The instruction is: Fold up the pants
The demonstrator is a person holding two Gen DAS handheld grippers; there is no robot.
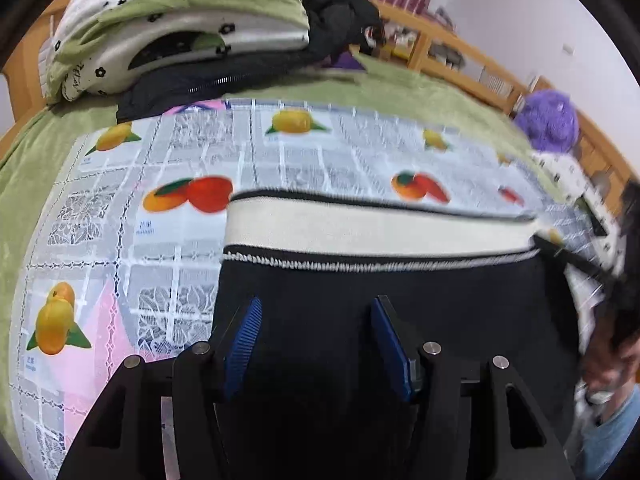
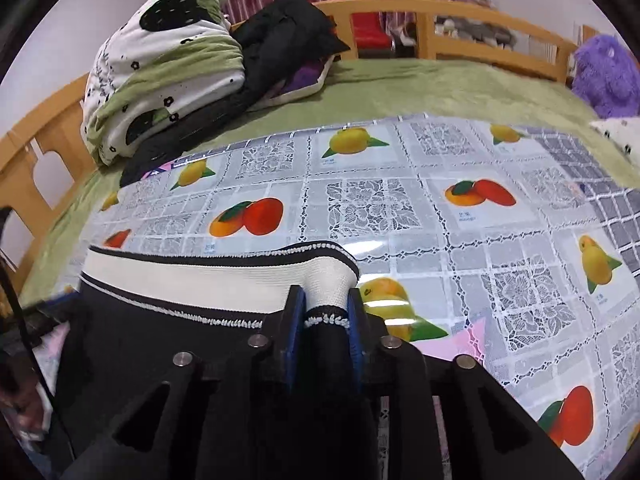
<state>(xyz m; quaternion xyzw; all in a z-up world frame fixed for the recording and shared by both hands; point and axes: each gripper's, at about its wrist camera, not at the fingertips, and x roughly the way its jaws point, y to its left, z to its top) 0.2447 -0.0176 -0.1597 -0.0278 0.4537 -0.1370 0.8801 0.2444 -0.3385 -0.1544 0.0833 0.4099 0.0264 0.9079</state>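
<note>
Pants point(image 1: 360, 320), black with a cream waistband, lie flat on the fruit-print cover right under both of your grippers.

Your right gripper point(image 2: 326, 312) is pinched on the right end of the waistband point(image 2: 224, 280), the cream rib and its stitched black edge bunched between the blue pads. Your left gripper point(image 1: 316, 320) stands with its jaws apart over the black cloth just below the waistband; the pads do not press on it. Beyond the waistband the plastic tablecloth point(image 2: 400, 184) with mangoes and lace squares spreads over a green blanket point(image 2: 420, 84). Further off, a folded green and white flowered quilt point(image 2: 160, 68) sits on a black jacket point(image 2: 288, 28), a purple plush toy point(image 2: 604, 72) rests at the right, and the wooden bed rail point(image 2: 440, 12) runs behind.
</note>
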